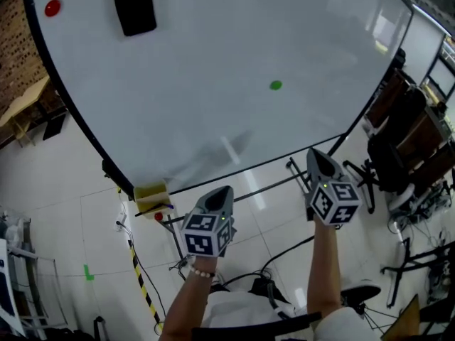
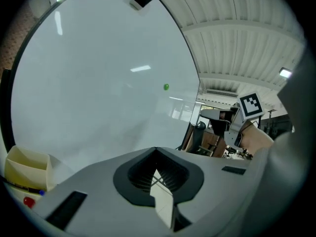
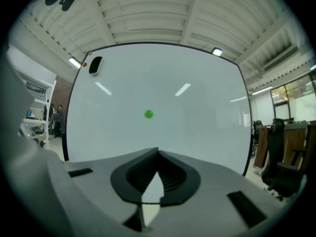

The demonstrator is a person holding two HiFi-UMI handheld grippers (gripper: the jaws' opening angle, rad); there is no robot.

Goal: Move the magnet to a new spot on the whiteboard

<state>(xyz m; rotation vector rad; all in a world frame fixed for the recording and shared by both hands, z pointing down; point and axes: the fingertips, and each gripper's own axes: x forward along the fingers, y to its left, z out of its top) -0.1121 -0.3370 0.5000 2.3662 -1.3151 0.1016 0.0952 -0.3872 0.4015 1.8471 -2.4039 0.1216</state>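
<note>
Left gripper and right gripper are hovering clenched, empty, by the bottom edge of the whiteboard, probably staging for the green magnet sitting mid-board.

Wide open board, clutter only at the edges

The whiteboard lies free all round the green magnet. A black eraser and red magnet occupy its upper left, a yellow tray its lower left corner, and office chairs crowd the right side.
</note>
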